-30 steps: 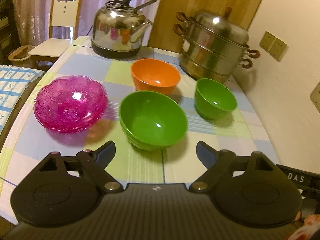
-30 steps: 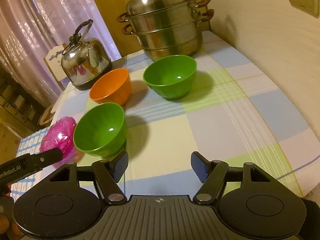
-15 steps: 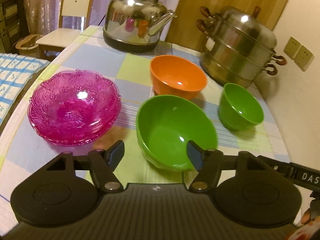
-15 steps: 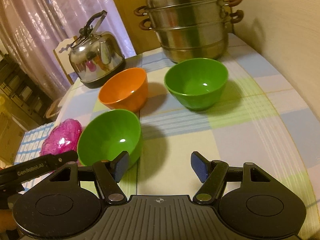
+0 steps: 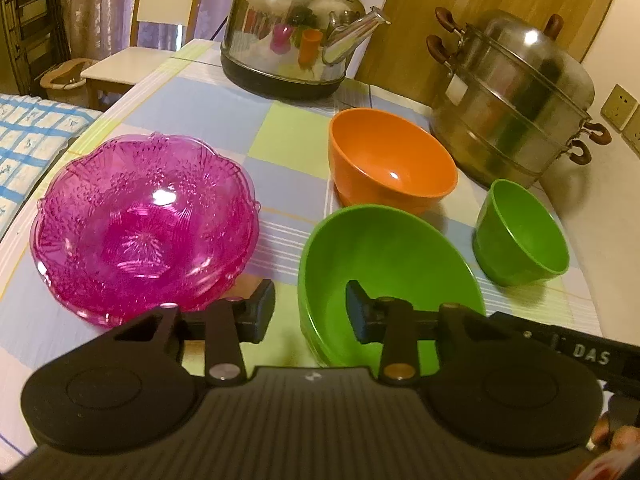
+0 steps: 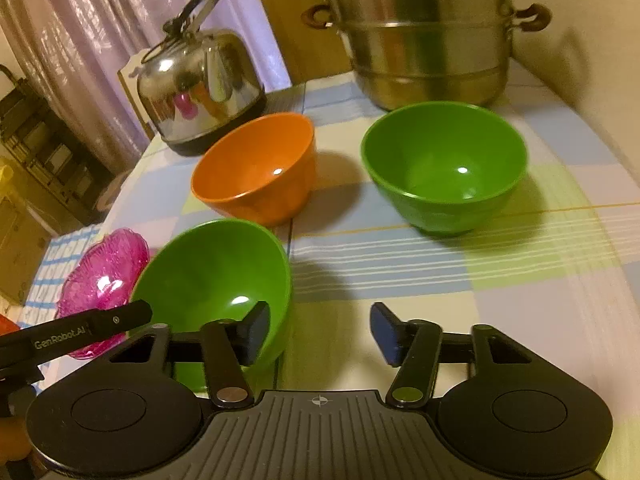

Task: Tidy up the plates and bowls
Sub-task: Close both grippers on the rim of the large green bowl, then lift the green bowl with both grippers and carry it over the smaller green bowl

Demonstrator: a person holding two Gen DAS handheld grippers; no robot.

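Here the checked table [image 5: 208,92] carries everything, and the near green bowl [image 5: 384,256] serves as the landmark. Beyond it, toward the wall, stands the tiered steel steamer [image 5: 516,100], with the steel kettle [image 5: 292,36] beyond and to its left. The pink glass dish [image 5: 144,224] lies just beside that bowl on its left, the orange bowl [image 5: 392,160] just behind it, and the small green bowl [image 5: 520,232] near its right.

The left gripper [image 5: 310,314] straddles the bowl's left rim, one finger outside and one inside; its jaws are closing, the pads not yet pressing. The right gripper [image 6: 318,330] straddles the bowl's right rim [image 6: 286,280], jaws closing too, with a clear gap remaining.

Only the left view shows the chair [image 5: 160,12]; only the right view shows the left gripper's arm [image 6: 76,332] crossing the pink dish.
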